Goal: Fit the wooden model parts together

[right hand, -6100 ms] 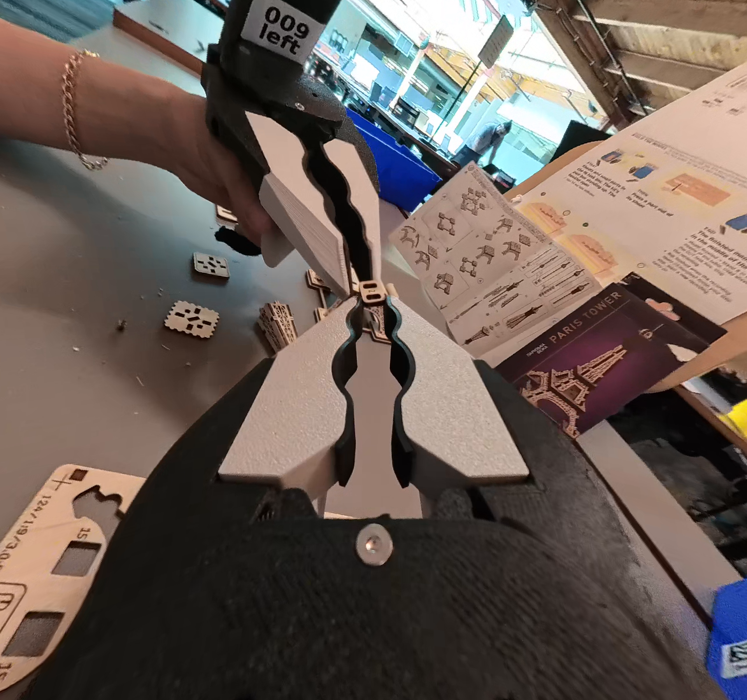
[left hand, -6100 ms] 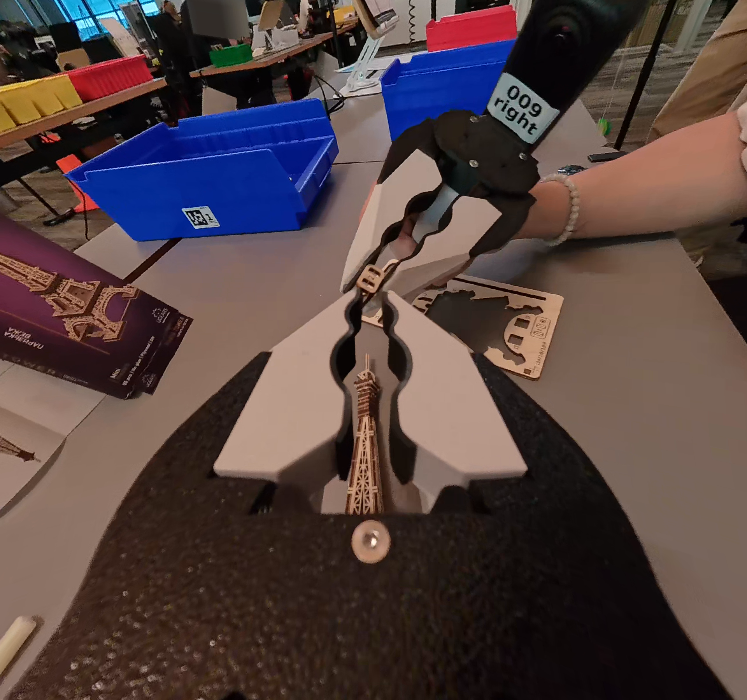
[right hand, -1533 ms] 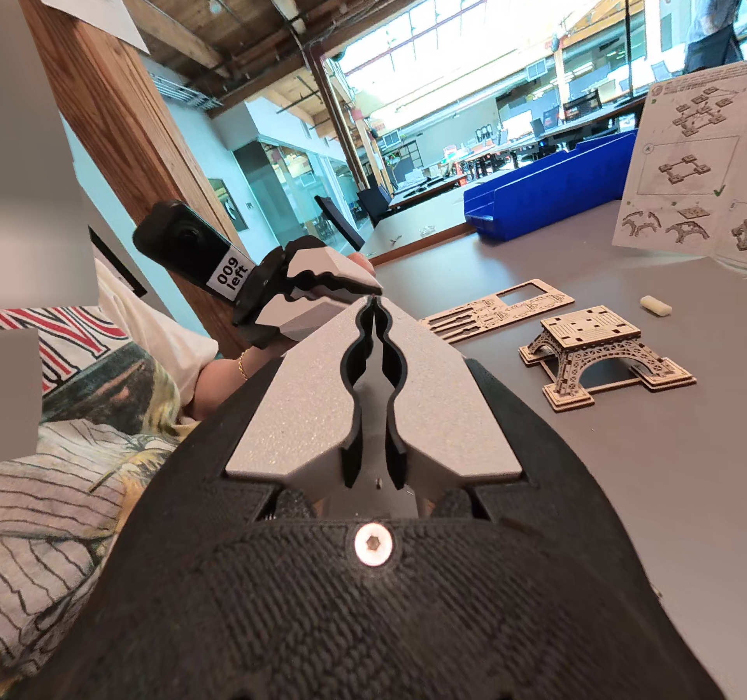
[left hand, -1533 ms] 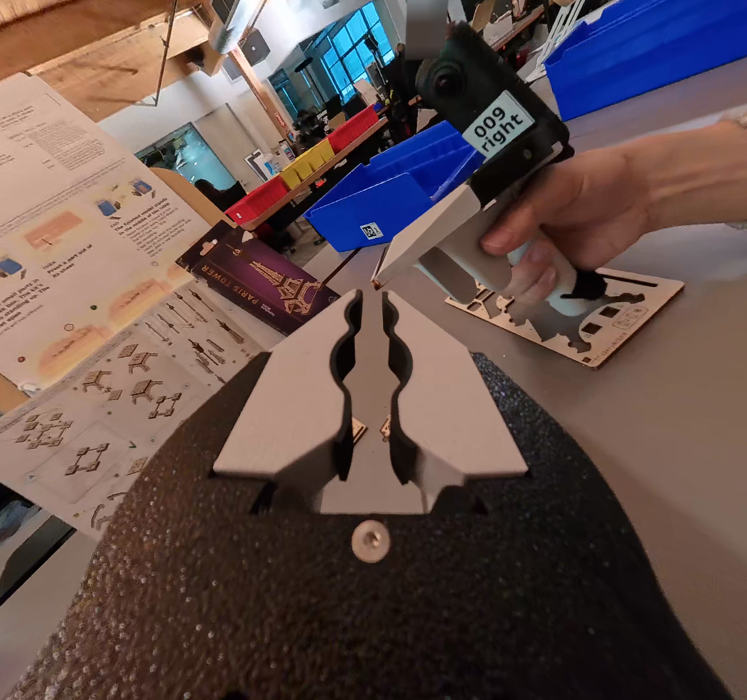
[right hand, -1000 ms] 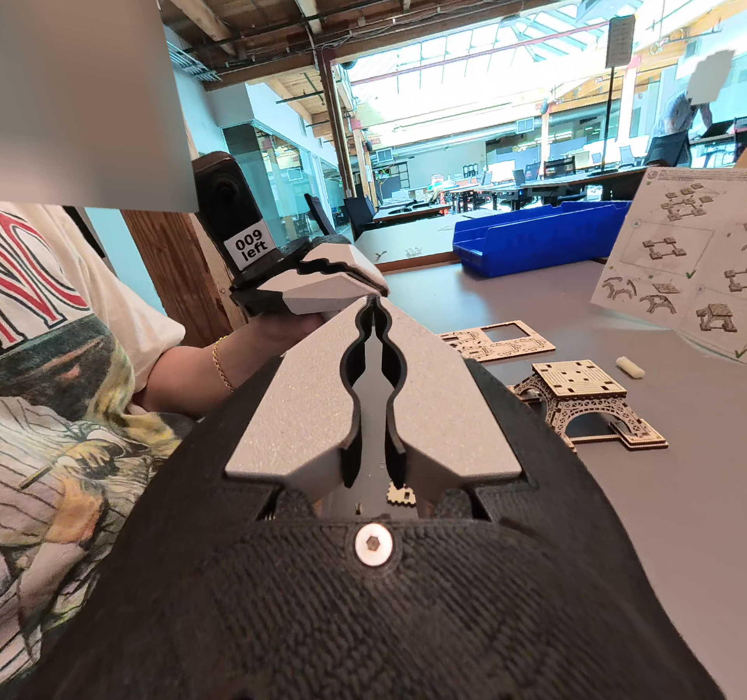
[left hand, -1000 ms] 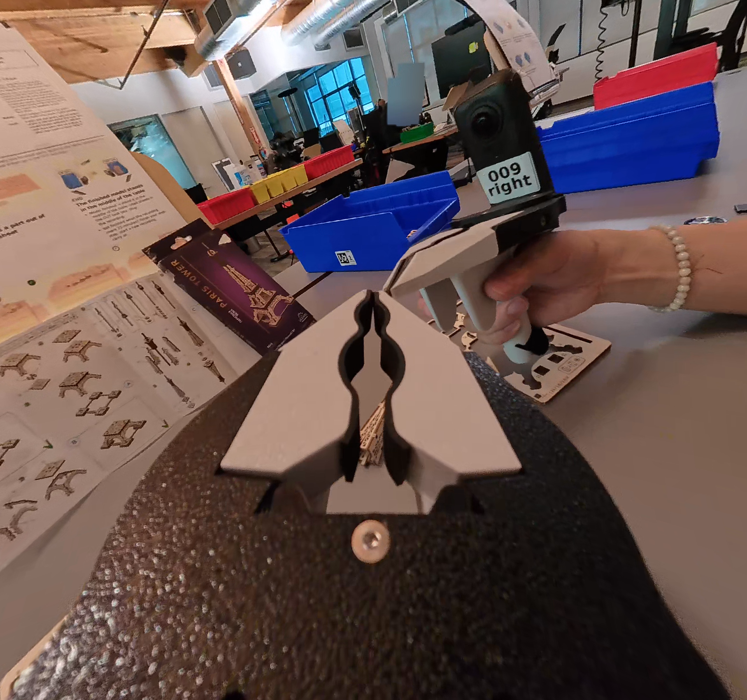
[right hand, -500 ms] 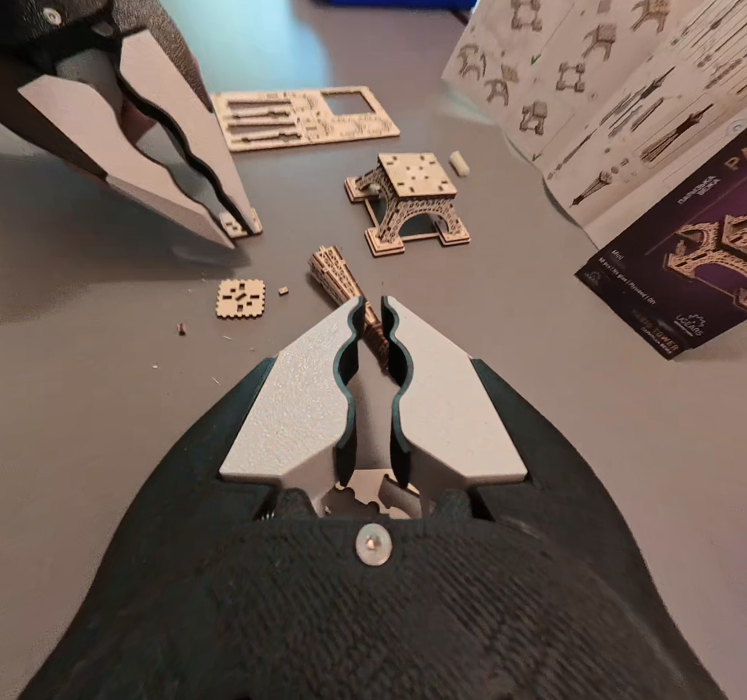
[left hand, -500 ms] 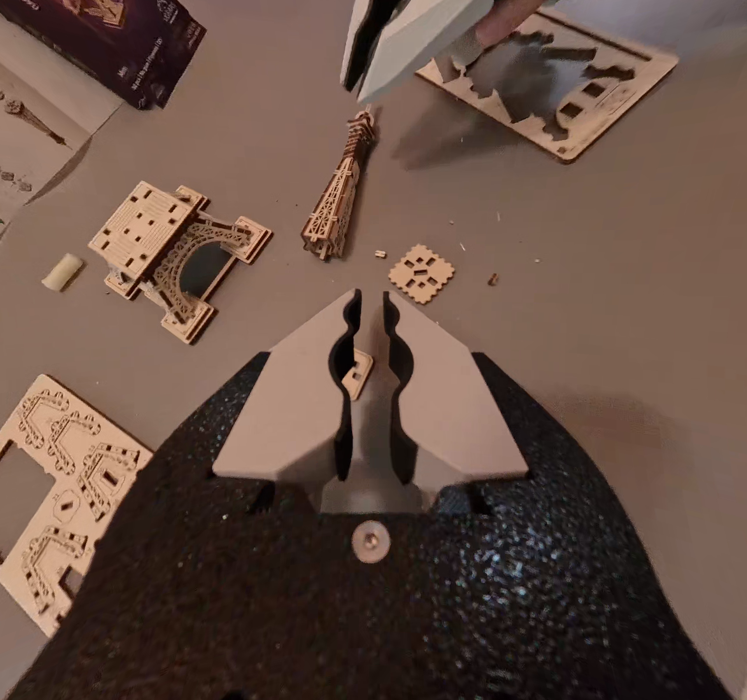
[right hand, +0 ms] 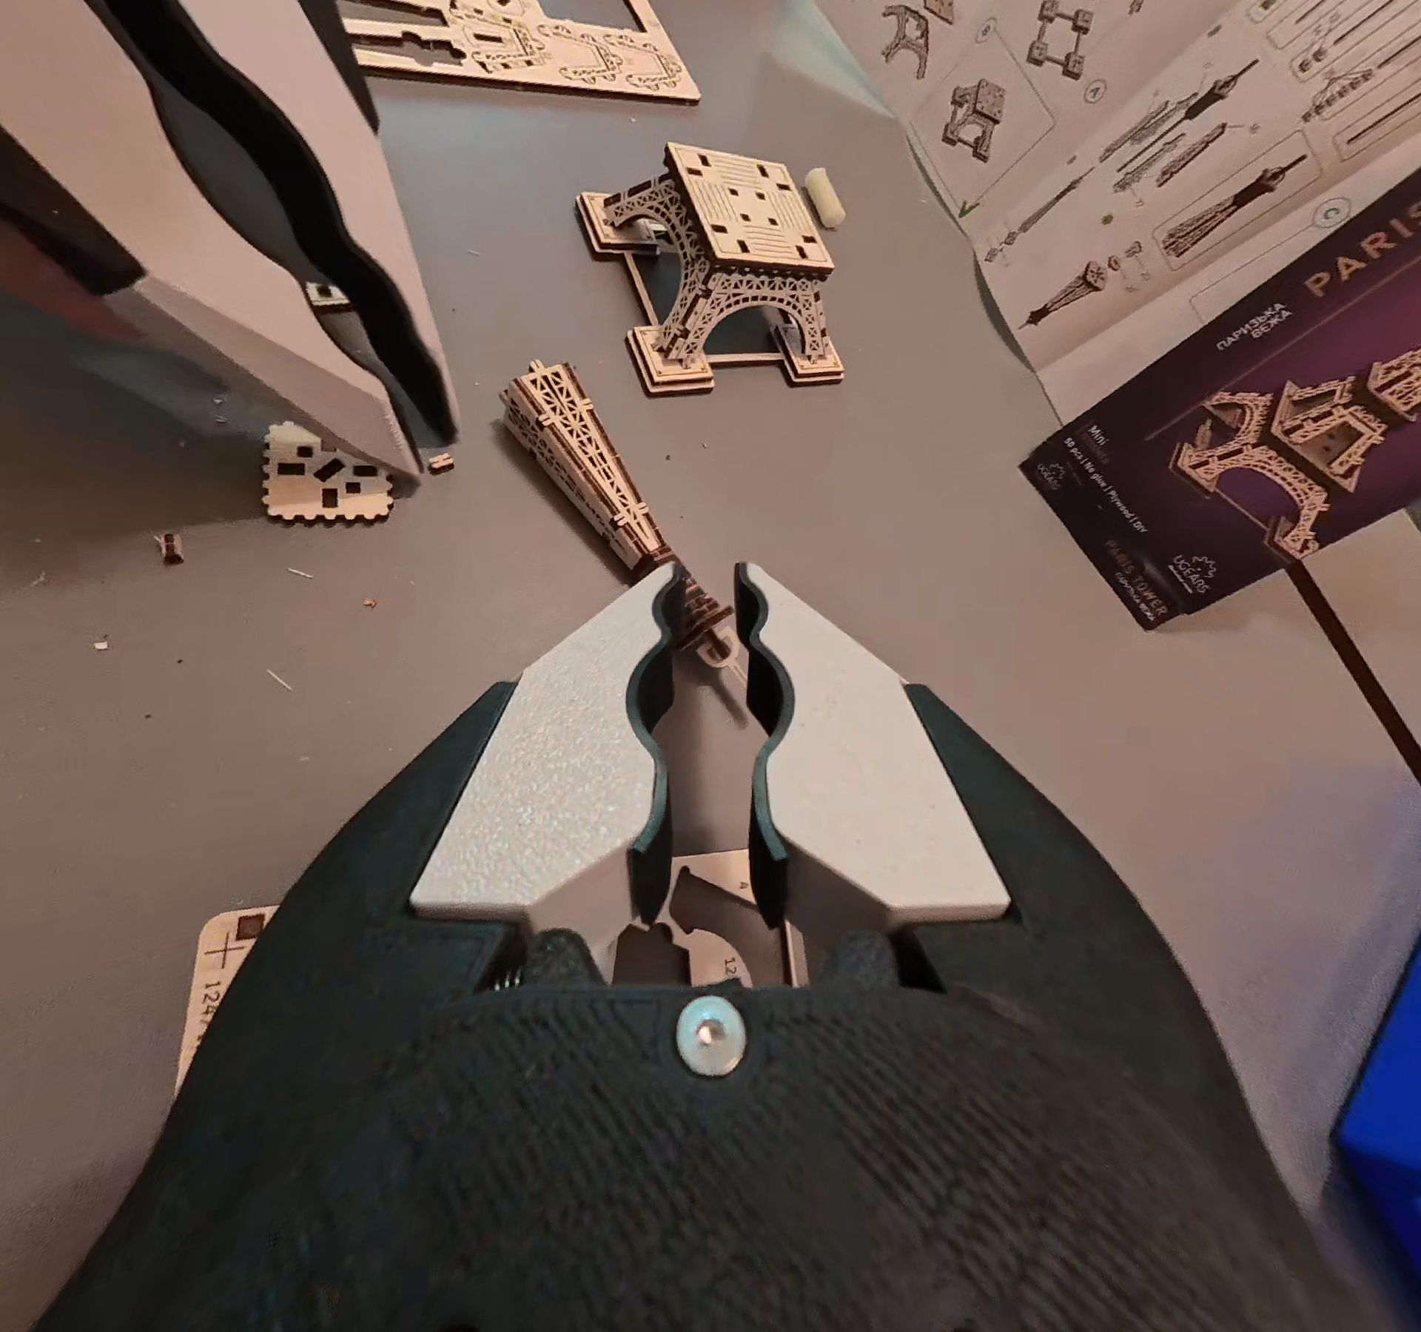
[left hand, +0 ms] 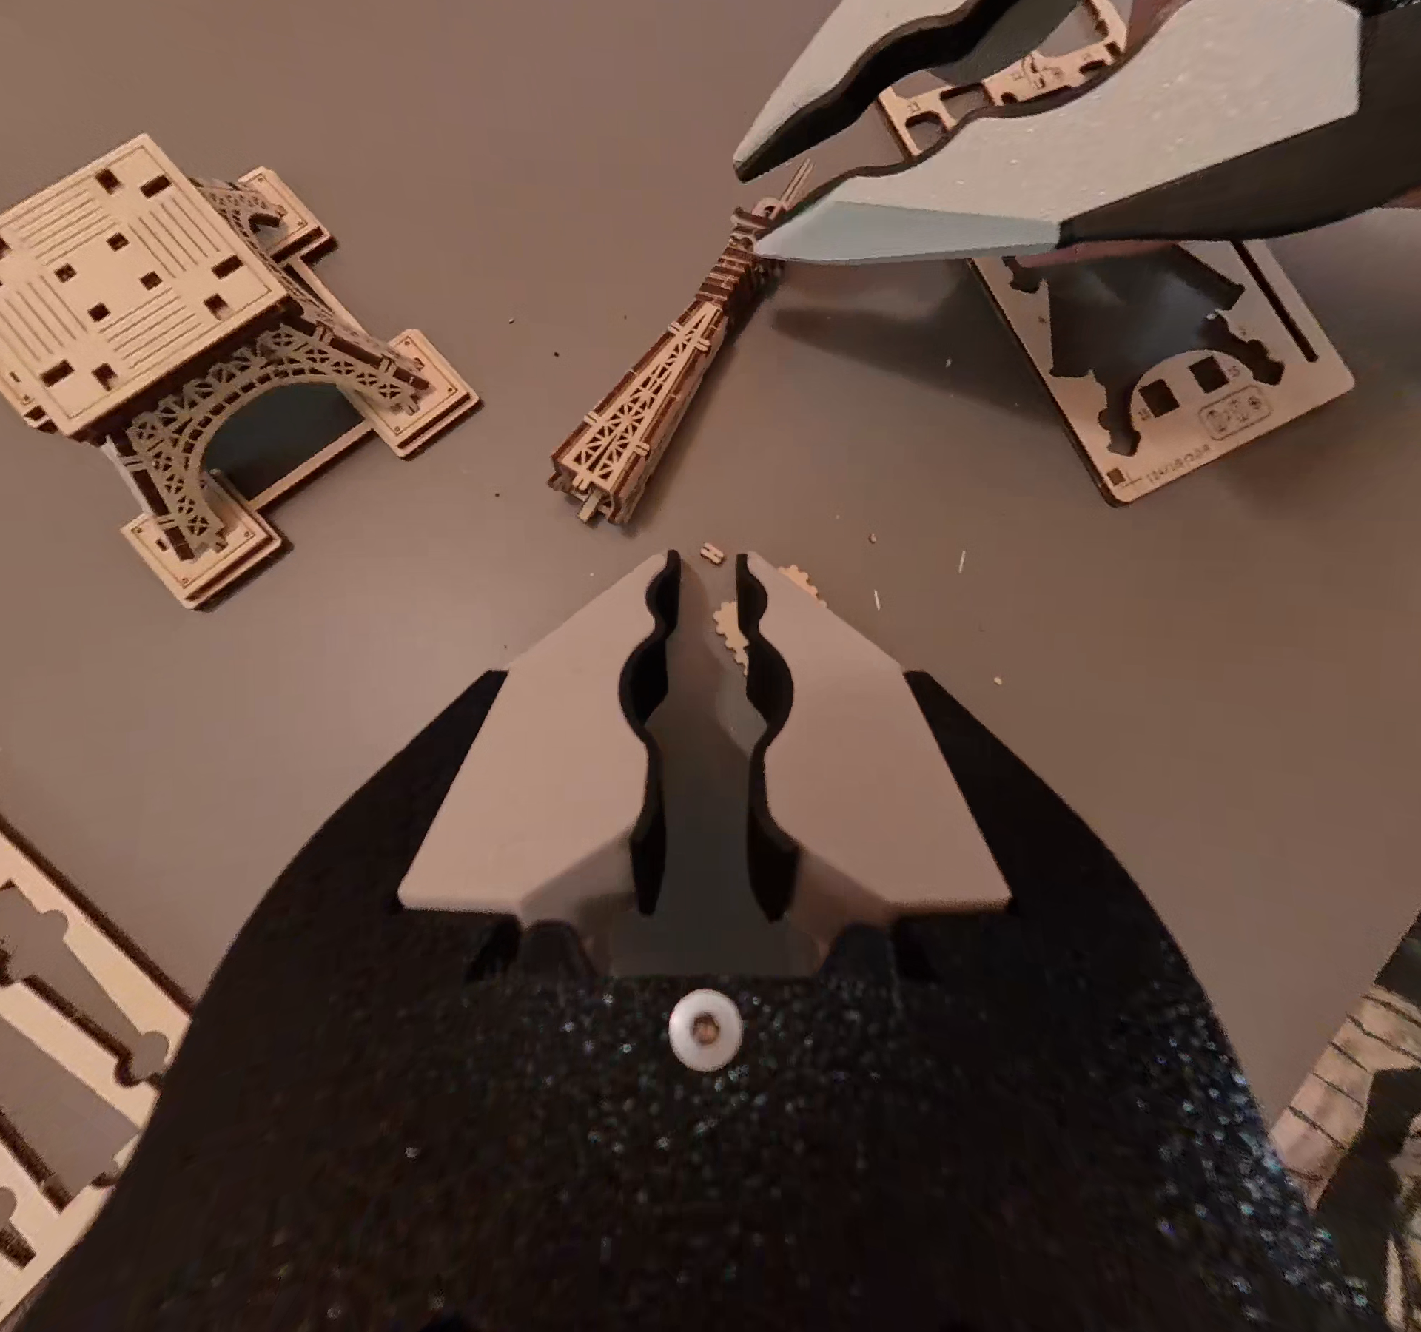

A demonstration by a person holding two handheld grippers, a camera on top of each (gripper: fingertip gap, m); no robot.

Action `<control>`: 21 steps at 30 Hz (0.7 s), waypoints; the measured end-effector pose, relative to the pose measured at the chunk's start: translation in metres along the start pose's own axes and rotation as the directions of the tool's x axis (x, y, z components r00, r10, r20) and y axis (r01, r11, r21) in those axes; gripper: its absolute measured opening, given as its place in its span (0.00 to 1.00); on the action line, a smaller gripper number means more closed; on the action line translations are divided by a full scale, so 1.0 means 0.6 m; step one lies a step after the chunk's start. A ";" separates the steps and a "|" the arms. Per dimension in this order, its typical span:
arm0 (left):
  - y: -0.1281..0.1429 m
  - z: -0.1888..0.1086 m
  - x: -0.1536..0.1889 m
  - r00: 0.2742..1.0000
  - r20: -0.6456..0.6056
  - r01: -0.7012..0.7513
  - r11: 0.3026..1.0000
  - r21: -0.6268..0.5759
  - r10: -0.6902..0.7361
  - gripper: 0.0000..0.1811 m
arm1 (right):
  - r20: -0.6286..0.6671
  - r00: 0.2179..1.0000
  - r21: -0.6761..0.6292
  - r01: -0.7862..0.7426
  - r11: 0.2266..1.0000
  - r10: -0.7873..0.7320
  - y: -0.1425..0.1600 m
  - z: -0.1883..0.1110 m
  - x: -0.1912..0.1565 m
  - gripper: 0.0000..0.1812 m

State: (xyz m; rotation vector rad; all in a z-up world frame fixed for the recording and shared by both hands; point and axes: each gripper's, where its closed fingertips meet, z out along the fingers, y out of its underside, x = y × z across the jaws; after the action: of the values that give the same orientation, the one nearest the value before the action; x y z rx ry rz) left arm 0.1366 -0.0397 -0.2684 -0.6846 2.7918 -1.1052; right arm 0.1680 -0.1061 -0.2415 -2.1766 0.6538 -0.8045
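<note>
The wooden spire (left hand: 661,380) lies flat on the grey table, also in the right wrist view (right hand: 584,457). The arched tower base (left hand: 192,349) stands to its left, also in the right wrist view (right hand: 723,257). My right gripper (right hand: 707,576) is open, its fingers on either side of the spire's thin top; it also shows in the left wrist view (left hand: 757,211). My left gripper (left hand: 703,565) is open and empty, low over a small toothed square plate (right hand: 323,484). A tiny wooden piece (left hand: 711,552) lies just beyond its tips.
Punched-out wooden sheets lie at the right (left hand: 1153,365), lower left (left hand: 46,987) and far side (right hand: 500,26). An instruction sheet (right hand: 1153,65), a purple box (right hand: 1269,434), a small white stick (right hand: 823,196) and a blue bin (right hand: 1384,1141) lie to the right. One gripper's finger ends stand about 8 cm off the other's. From either gripper's tips it is about 4 cm to the wooden spire (left hand: 661,380). The right camera catches it too, in the right wrist view (right hand: 600,470).
Both grippers dropped from mid-air to the table. The spire, held earlier by the left gripper, now lies loose. The right fingers have closed in around its top; the left moved over the square plate.
</note>
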 end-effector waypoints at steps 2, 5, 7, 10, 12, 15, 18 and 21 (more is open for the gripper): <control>-0.004 0.004 0.002 1.000 -0.005 0.004 1.000 -0.003 -0.004 0.07 | -0.003 1.000 0.006 -0.001 1.000 0.001 -0.002 -0.002 0.001 0.06; -0.006 0.009 0.008 1.000 -0.022 -0.022 0.999 -0.025 0.021 0.04 | 0.005 1.000 0.016 -0.021 1.000 0.021 -0.004 -0.004 0.003 0.06; -0.004 0.007 0.007 0.998 -0.013 -0.069 0.997 -0.038 0.068 0.01 | 0.014 1.000 0.021 -0.028 0.999 0.028 -0.003 -0.003 0.002 0.06; -0.006 -0.004 -0.006 0.988 0.030 -0.150 0.988 -0.021 0.151 0.01 | 0.011 0.999 0.018 -0.033 0.999 0.033 0.000 -0.004 0.004 0.06; -0.014 -0.018 -0.013 0.987 0.047 -0.155 0.988 0.026 0.153 0.07 | 0.008 0.999 0.023 -0.037 0.999 0.036 -0.002 -0.005 0.007 0.06; -0.010 -0.034 -0.010 0.990 0.028 -0.137 0.989 0.051 0.135 0.06 | 0.008 0.999 0.029 -0.041 0.999 0.041 -0.005 -0.006 0.007 0.06; 0.009 -0.036 -0.016 0.989 0.053 -0.143 0.990 0.019 0.142 0.08 | 0.012 0.999 0.028 -0.030 0.999 0.030 -0.005 -0.005 0.003 0.05; 0.020 -0.030 -0.026 0.994 0.064 -0.087 0.996 0.006 0.087 0.06 | 0.015 1.000 0.018 -0.019 1.000 0.018 -0.004 -0.002 0.000 0.05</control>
State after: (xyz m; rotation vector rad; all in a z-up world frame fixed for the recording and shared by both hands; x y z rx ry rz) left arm 0.1425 -0.0138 -0.2649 -0.5807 2.7328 -1.0605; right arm 0.1676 -0.1053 -0.2392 -2.1553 0.6557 -0.7809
